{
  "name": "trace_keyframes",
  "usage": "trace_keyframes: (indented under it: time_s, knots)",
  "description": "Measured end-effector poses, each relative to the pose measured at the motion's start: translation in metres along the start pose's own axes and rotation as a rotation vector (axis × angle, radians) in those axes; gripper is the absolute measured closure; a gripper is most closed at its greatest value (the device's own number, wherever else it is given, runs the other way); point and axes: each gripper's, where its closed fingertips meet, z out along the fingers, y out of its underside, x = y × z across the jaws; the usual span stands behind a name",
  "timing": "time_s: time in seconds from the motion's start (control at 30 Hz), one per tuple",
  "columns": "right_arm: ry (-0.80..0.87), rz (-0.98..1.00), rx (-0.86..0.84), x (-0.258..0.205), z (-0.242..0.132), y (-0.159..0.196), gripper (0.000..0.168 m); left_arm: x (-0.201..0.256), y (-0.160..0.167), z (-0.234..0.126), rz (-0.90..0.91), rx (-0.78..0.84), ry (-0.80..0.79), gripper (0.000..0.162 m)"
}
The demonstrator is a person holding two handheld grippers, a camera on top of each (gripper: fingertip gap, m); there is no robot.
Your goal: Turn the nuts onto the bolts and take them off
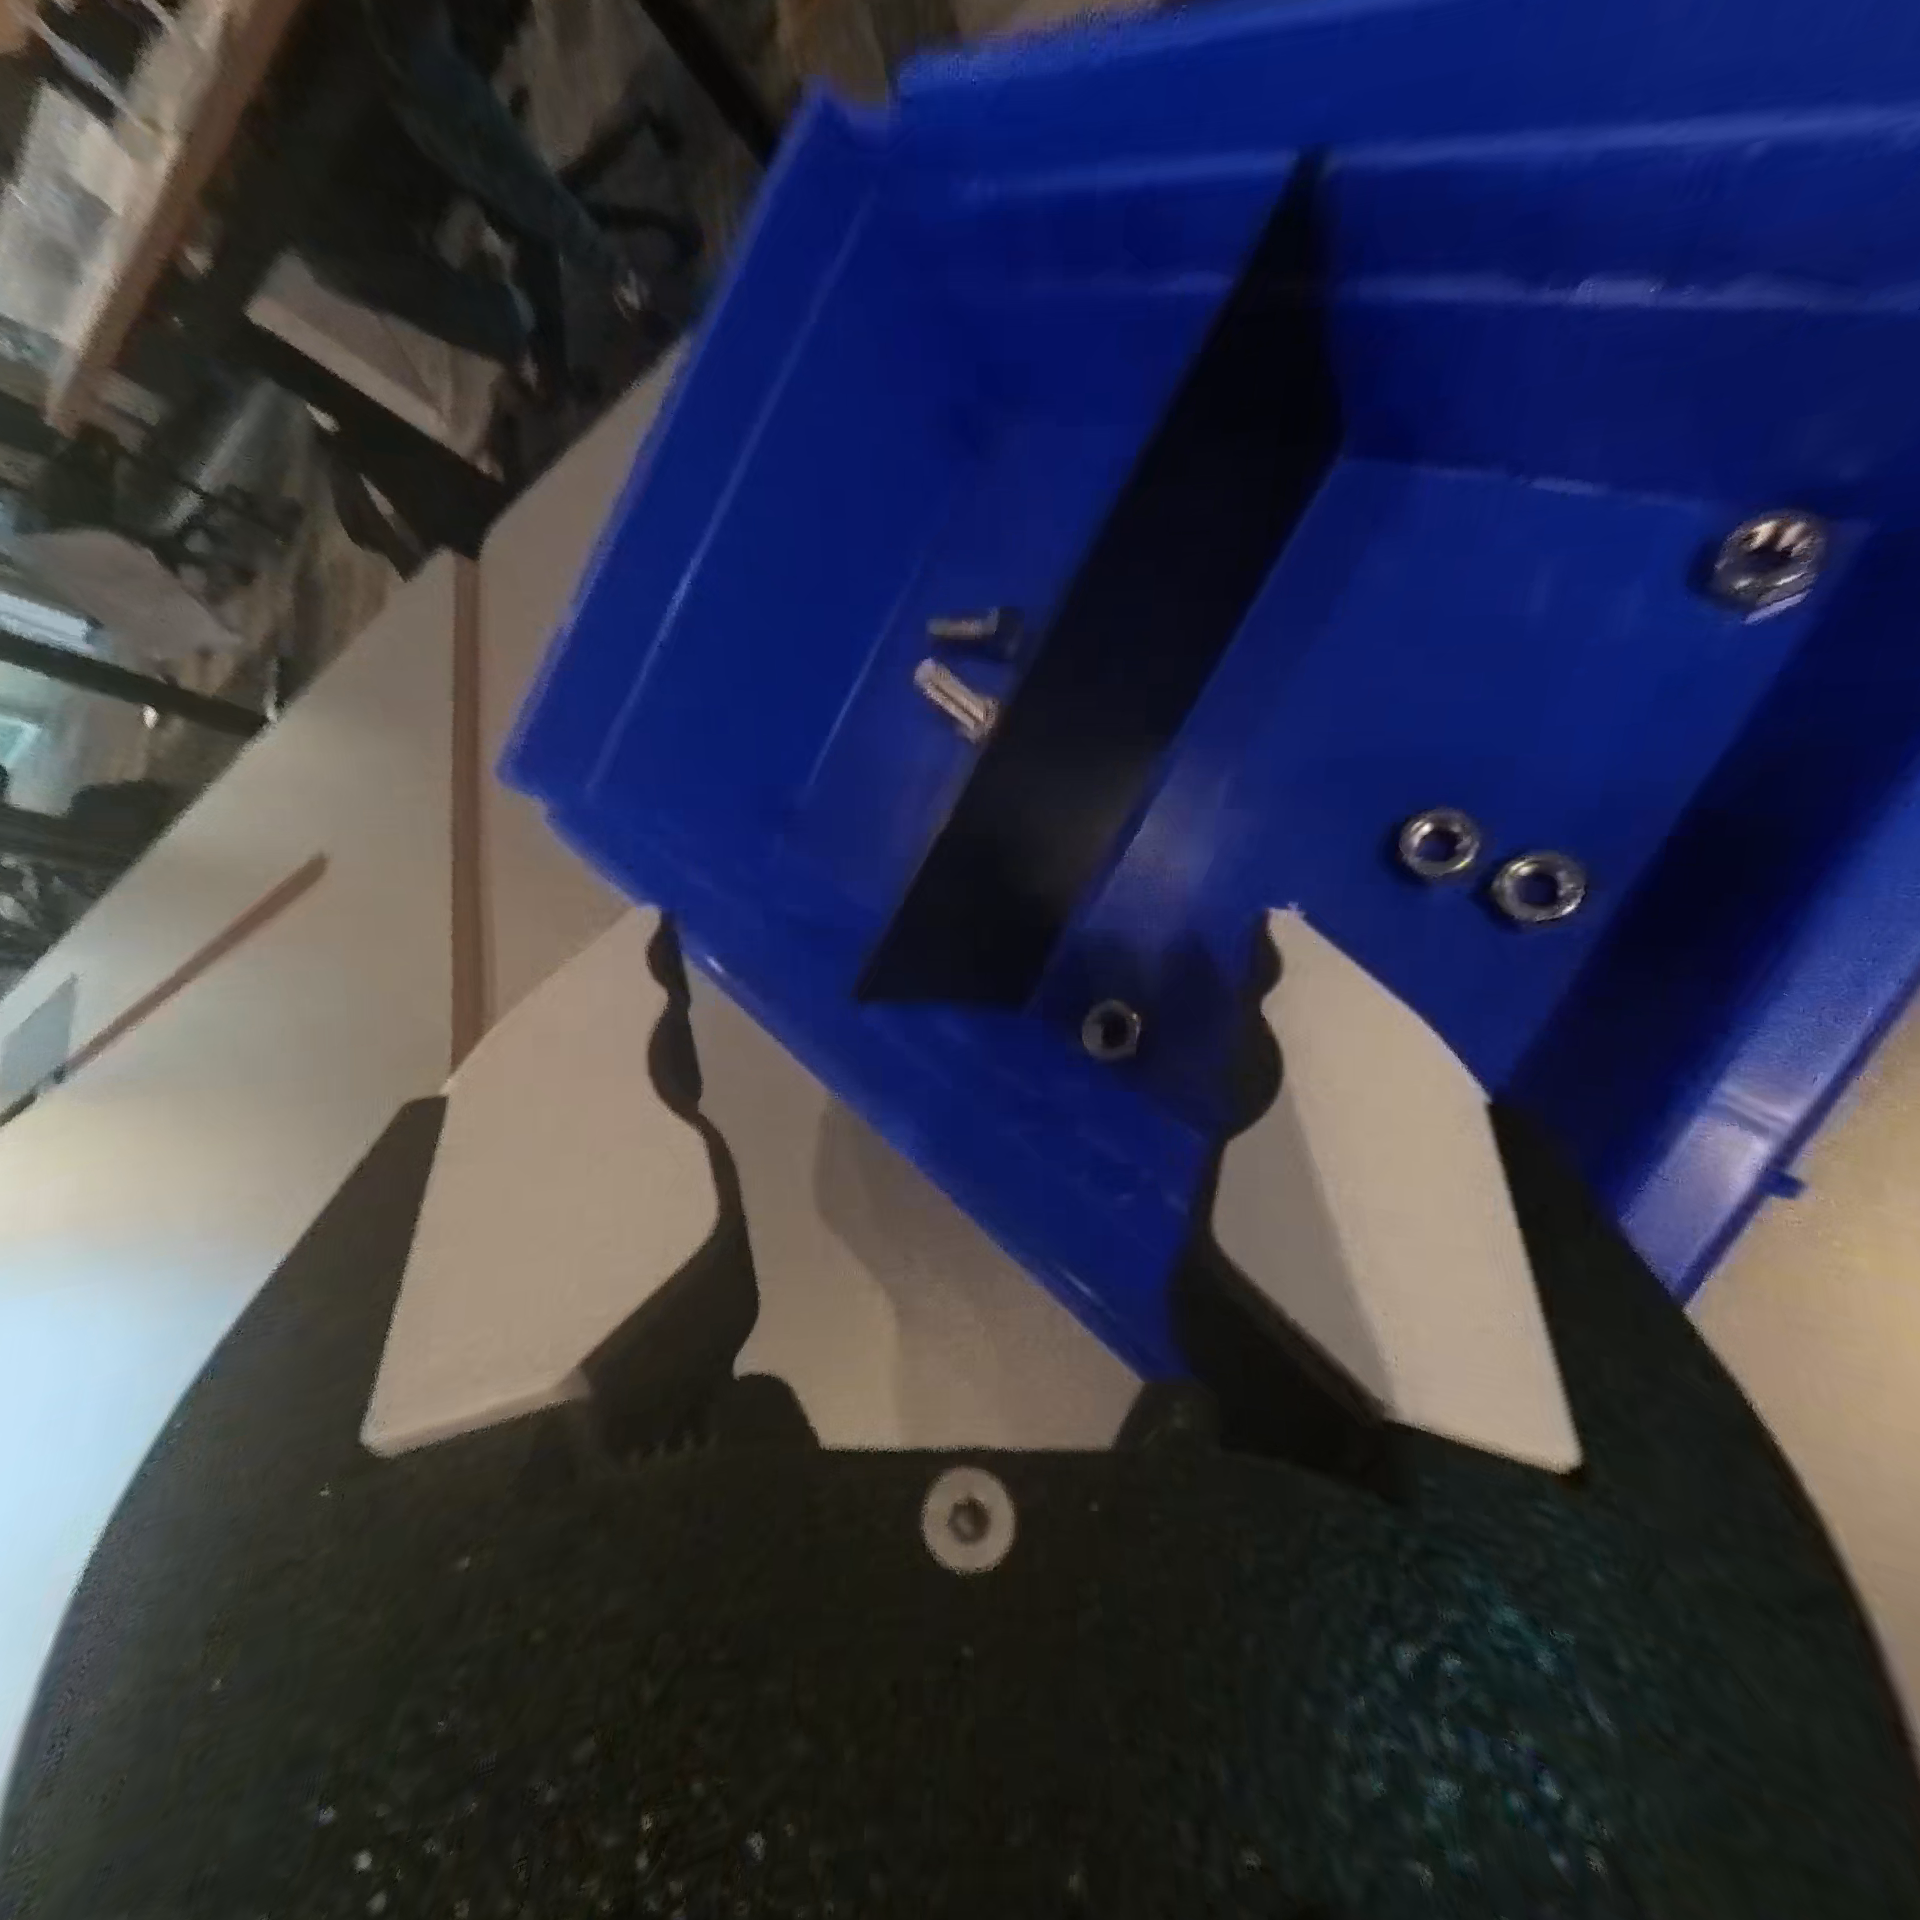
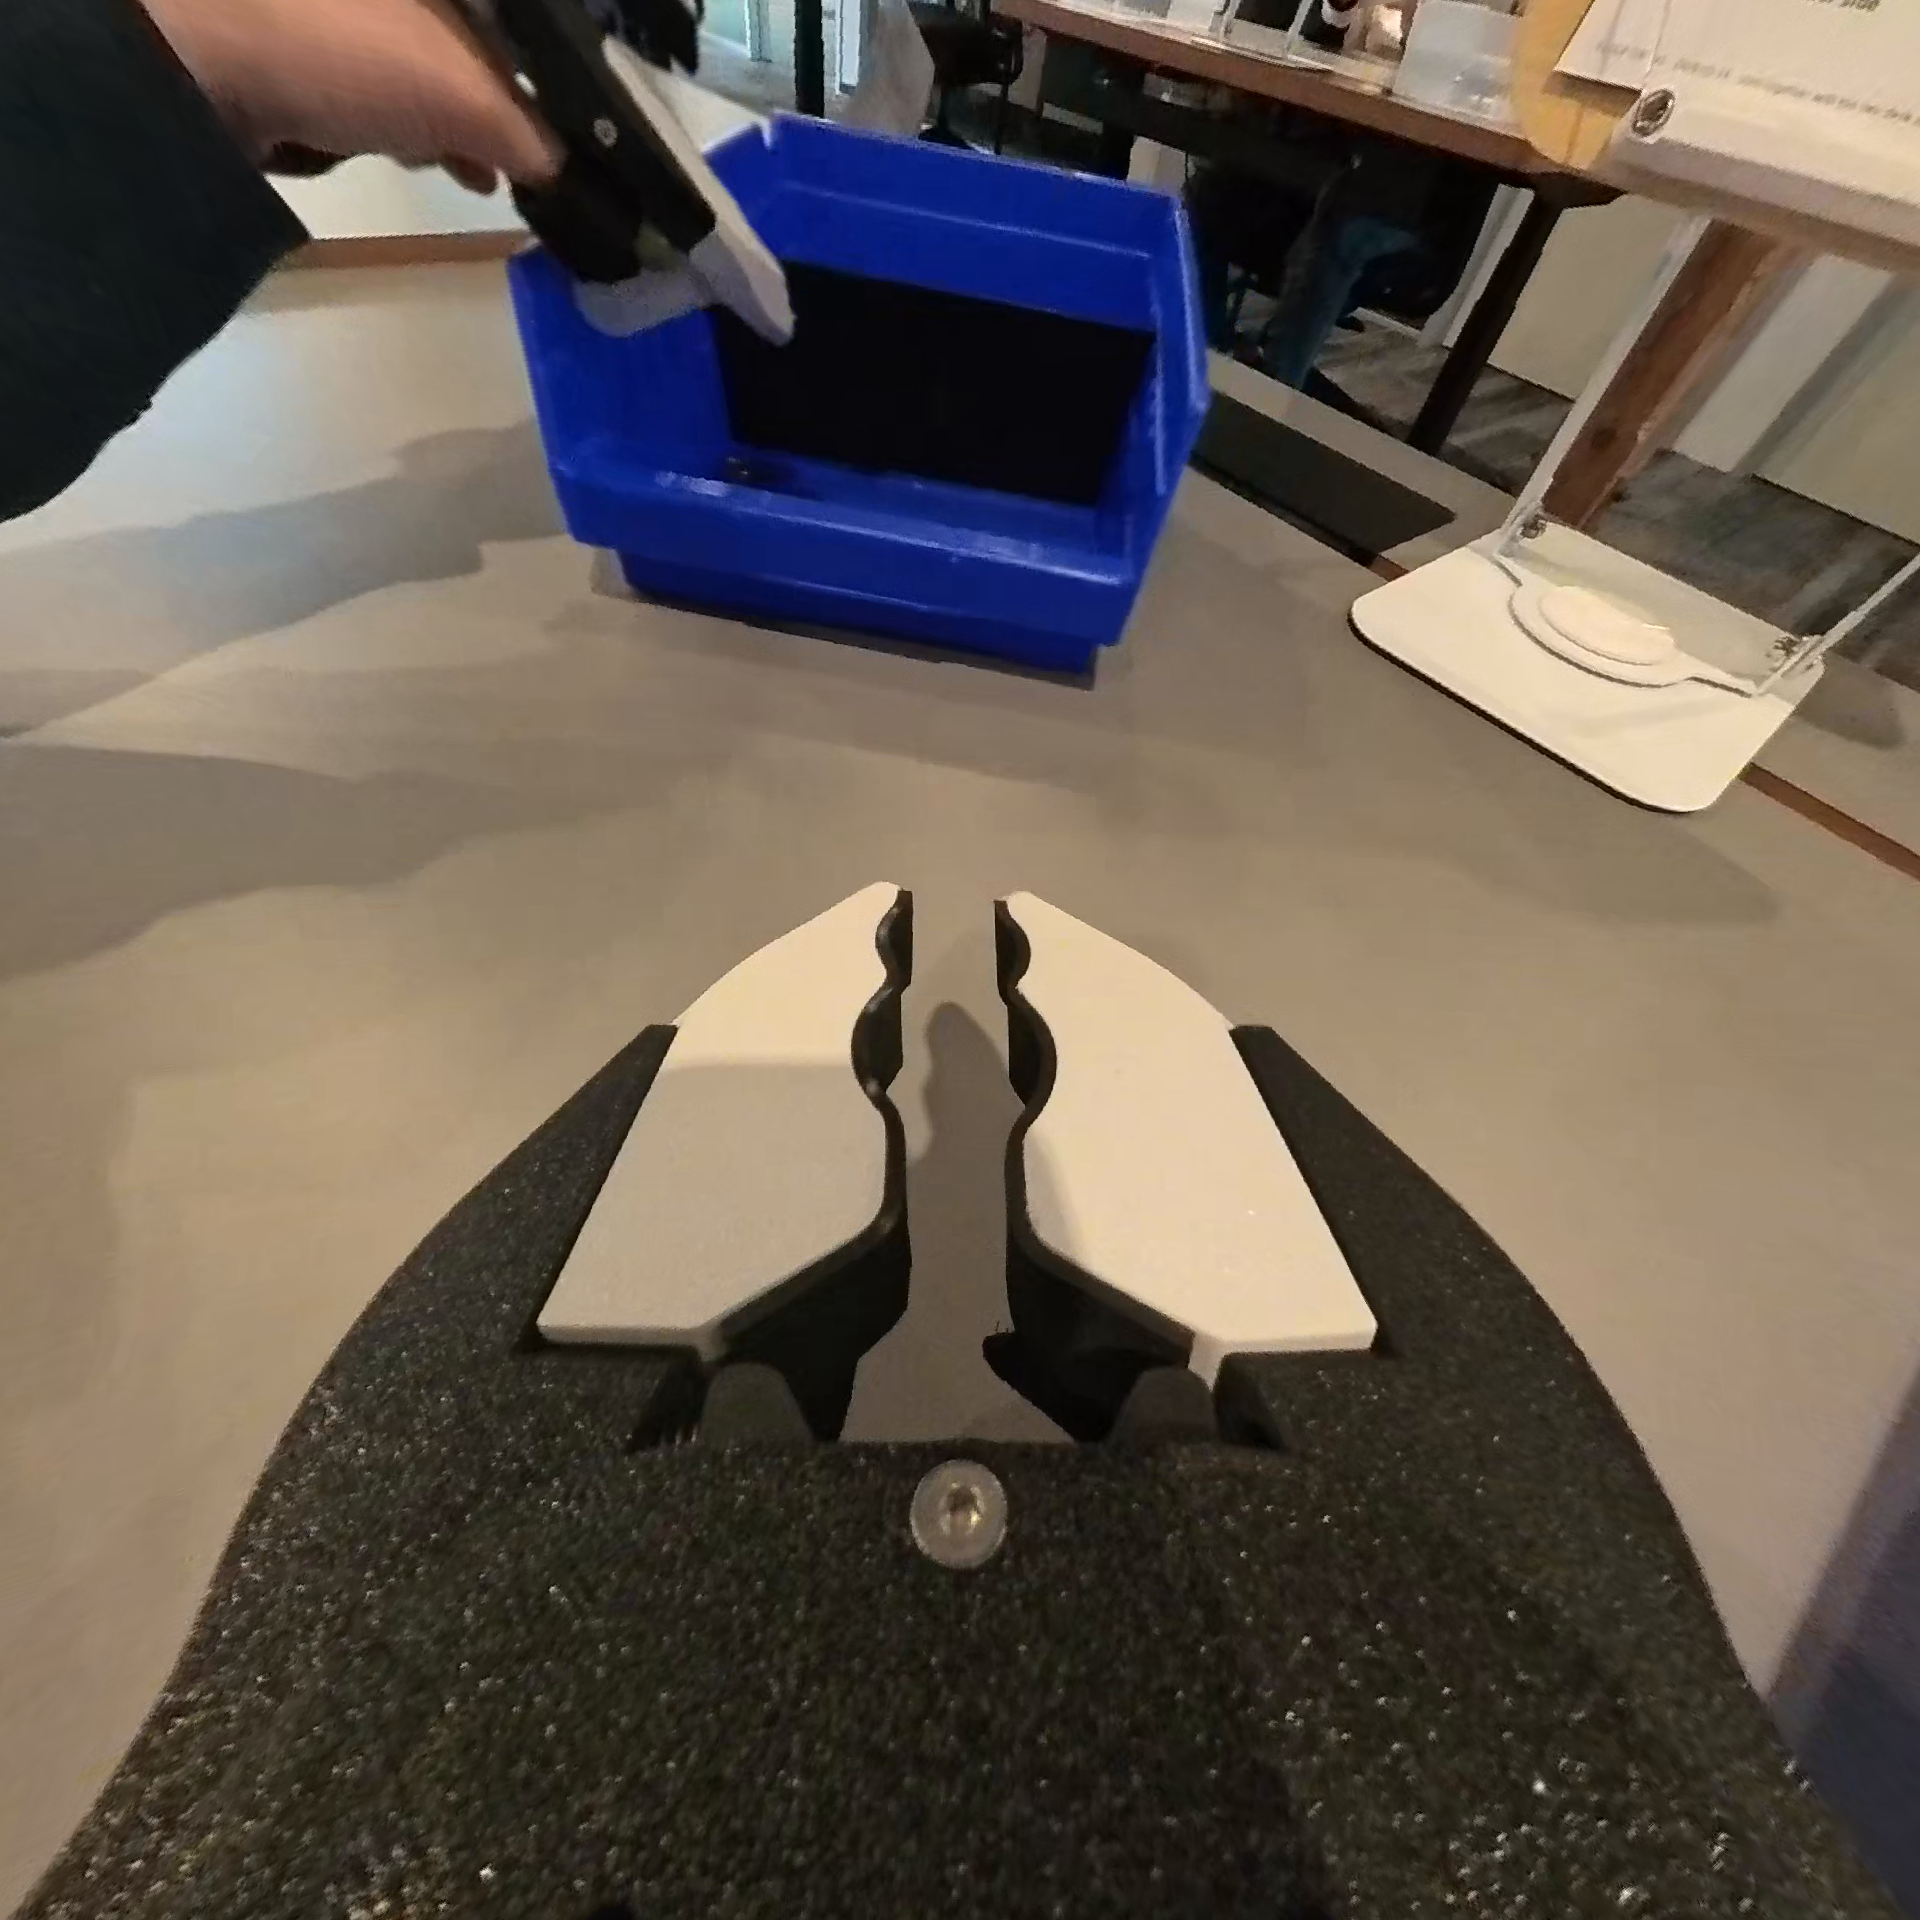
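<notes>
So there's a blue parts bin [image 2: 862,540] sitting on the grey tabletop [image 2: 416,831], split down the middle by a black divider [image 1: 1132,644]. One side has a couple of small bolts [image 1: 966,675] lying close to the divider, the other side has the nuts [image 1: 1486,868]: two sitting right next to each other, a bigger one [image 1: 1768,566] toward the back, and another small one [image 1: 1112,1029] near the front lip. The left gripper [image 1: 971,935] is tipped over the bin's front edge with its fingers spread wide and nothing between them. You can see a hand [image 2: 384,94] holding it from the other camera. The right gripper [image 2: 954,904] hangs well back over bare tabletop, fingers nearly closed with a thin gap, holding nothing. A white stand [image 2: 1579,665] sits off to the right of the bin.
</notes>
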Motion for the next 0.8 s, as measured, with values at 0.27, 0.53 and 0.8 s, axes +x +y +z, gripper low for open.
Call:
trace_keyframes:
  time_s: [0.27, 0.53, 0.8]
  knots:
    - [-0.016, 0.012, 0.015, -0.002, -0.002, -0.002, 0.153, -0.038, 0.057, -0.004, -0.150, -0.058, -0.017, 0.072]
    - [-0.035, 0.007, 0.006, -0.006, 0.001, -0.001, 0.153, -0.042, 0.104, 0.000, -0.320, -0.141, 0.216, 0.132]
    - [-0.053, 0.011, -0.012, -0.008, 0.004, 0.003, 0.153, -0.057, 0.119, 0.005, -0.373, -0.076, 0.249, 0.153]
